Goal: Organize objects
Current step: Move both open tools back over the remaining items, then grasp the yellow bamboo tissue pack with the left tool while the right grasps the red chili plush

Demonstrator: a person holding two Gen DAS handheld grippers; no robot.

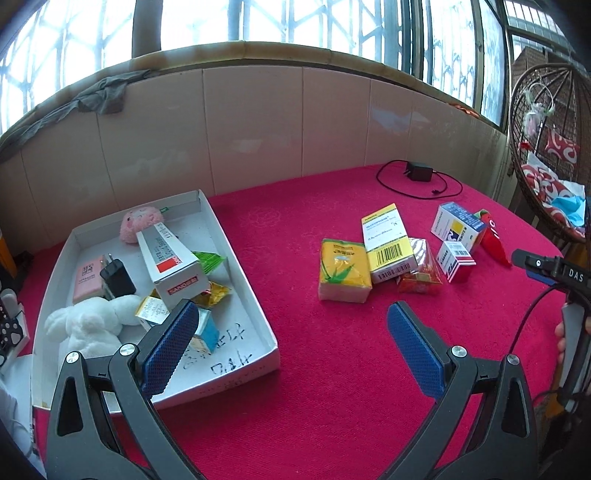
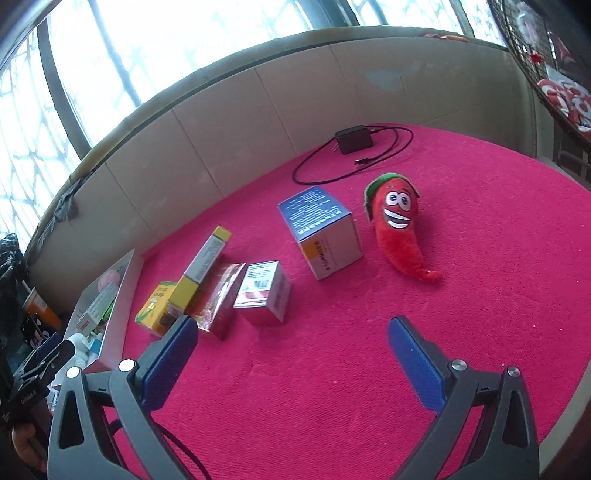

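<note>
Loose goods lie in a cluster on a red cloth (image 1: 332,369): a yellow tissue pack (image 1: 344,275) touching a yellow-and-white box (image 1: 388,243), a snack packet (image 1: 421,272) just beside it, a small red-and-white box (image 1: 455,265), a blue-topped box (image 1: 458,226) and a red chili plush (image 2: 397,225) farthest right. Well apart to the left, a white tray (image 1: 255,295) holds a long white box (image 1: 171,264), a black plug (image 1: 116,278), a pink card (image 1: 88,282), a pink plush (image 1: 140,223), a white plush (image 1: 88,325) and foil packets. The left gripper (image 1: 291,325) hovers low over the cloth at the tray's near corner, jaws spread wide and empty. The right gripper (image 2: 291,334) hangs above bare cloth in front of the small box, tilted, its blue pads (image 2: 415,365) parted and holding nothing. A black charger (image 2: 352,138) with its looped cable lies at the back, by a beige tiled wall (image 1: 258,122) under barred windows (image 1: 295,22). A wicker hanging chair (image 1: 546,155) with red cushions stands at right.
</note>
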